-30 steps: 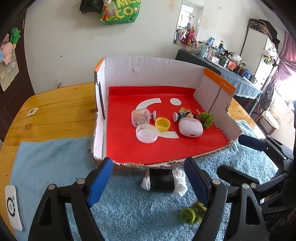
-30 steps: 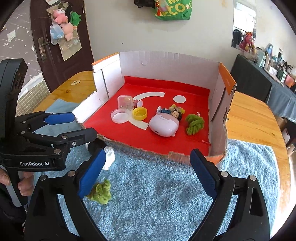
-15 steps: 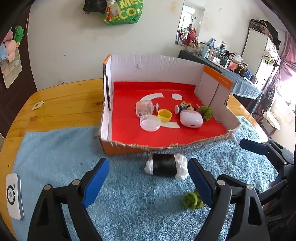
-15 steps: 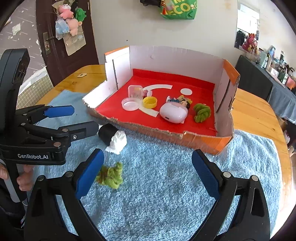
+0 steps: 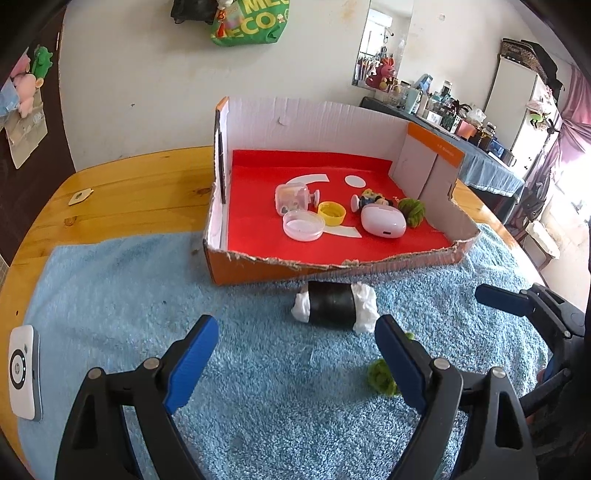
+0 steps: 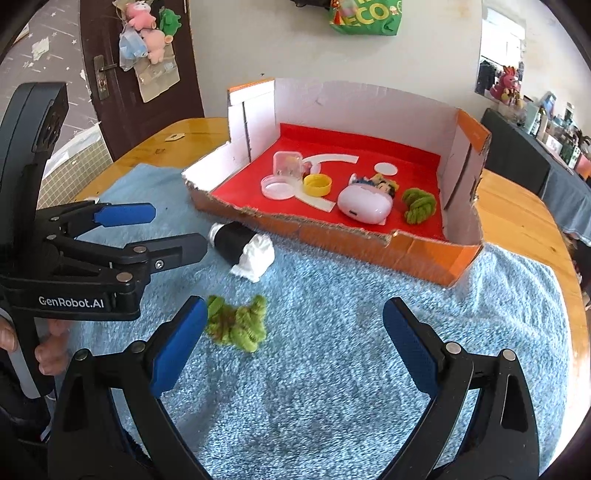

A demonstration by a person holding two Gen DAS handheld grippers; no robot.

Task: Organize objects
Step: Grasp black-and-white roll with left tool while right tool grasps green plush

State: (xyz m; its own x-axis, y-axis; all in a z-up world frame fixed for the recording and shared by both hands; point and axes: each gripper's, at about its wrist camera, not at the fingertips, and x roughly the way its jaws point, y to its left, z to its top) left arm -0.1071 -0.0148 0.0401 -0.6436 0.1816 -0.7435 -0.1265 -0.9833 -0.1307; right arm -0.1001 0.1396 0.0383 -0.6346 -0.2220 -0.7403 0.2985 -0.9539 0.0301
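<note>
Right wrist view shows both the right gripper point(image 6: 291, 332) and left gripper point(image 6: 177, 230) with fingers apart and empty, so straddle the fuzzy green yarn tuft point(image 6: 236, 325) at lower left on the blue towel point(image 6: 351, 332), then carry it into the red-lined cardboard box point(image 6: 369, 247).

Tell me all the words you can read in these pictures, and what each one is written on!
"GenRobot.AI": white letters on the black body of the left tool, seen from the right wrist.
"ECO": yellow letters on the green bag hanging on the wall; the line above is cut off, only partly readable.
Small white print on the orange flap of the cardboard box: too small to read.
Logo on the white device on the blue towel: too blurred.
</note>
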